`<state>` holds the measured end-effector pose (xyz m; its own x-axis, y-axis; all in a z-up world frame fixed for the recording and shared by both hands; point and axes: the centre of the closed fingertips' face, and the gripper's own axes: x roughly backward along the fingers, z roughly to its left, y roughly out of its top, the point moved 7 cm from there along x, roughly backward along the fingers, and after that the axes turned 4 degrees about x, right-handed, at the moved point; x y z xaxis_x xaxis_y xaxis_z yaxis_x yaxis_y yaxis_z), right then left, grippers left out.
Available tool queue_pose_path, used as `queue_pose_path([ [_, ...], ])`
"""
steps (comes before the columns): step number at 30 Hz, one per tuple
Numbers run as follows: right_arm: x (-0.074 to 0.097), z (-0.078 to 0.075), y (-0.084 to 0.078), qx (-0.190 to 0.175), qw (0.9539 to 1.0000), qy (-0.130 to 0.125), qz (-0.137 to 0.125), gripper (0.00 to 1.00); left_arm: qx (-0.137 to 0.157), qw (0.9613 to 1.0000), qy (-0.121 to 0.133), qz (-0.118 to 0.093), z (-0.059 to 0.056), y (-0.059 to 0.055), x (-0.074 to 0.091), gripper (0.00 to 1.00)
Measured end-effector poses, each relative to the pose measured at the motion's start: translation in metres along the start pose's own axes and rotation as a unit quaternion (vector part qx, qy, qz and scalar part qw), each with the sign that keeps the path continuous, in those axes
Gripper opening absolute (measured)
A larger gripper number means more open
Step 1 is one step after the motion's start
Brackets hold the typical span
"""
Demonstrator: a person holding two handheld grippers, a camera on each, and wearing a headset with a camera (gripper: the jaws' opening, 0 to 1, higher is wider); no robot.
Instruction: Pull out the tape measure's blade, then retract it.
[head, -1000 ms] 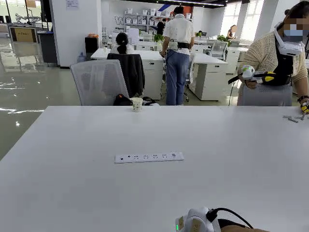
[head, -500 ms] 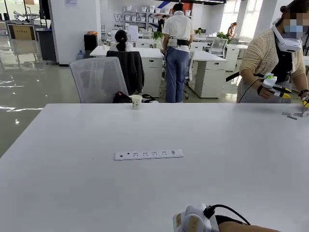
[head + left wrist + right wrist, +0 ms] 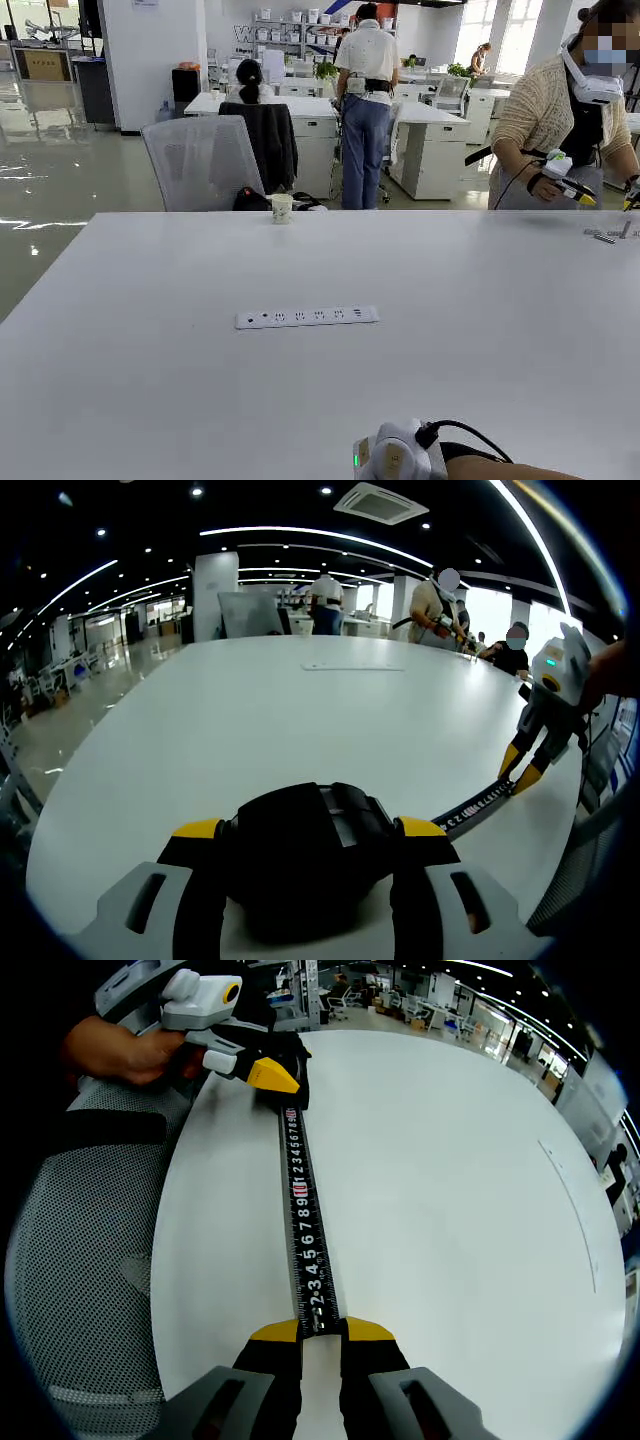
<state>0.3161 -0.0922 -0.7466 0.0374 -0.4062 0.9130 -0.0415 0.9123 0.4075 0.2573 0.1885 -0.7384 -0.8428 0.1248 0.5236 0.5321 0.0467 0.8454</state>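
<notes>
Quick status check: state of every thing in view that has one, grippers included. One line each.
tape measure case: clamped between the left gripper's jaws
blade: pulled out, stretched straight from the case to the right gripper
left gripper: shut on the tape measure case
right gripper: shut on the blade's tip
power strip: lying flat, no plugs seen in its sockets
paper cup: upright

blade (image 3: 303, 1250) — white numerals 2–9 | red-boxed 10 | then 1–9 again

The 2 gripper views face each other along the blade (image 3: 303, 1230), low.
</notes>
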Motion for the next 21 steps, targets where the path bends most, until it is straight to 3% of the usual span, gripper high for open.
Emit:
queue_pose_path([
  [21,-0.0024,-0.0001,0.0063,-0.006,1.0,0.002,0.0,0.11,-0.002,1.0,0.0,0.0,0.0007,0.0005,0.0,0.62],
])
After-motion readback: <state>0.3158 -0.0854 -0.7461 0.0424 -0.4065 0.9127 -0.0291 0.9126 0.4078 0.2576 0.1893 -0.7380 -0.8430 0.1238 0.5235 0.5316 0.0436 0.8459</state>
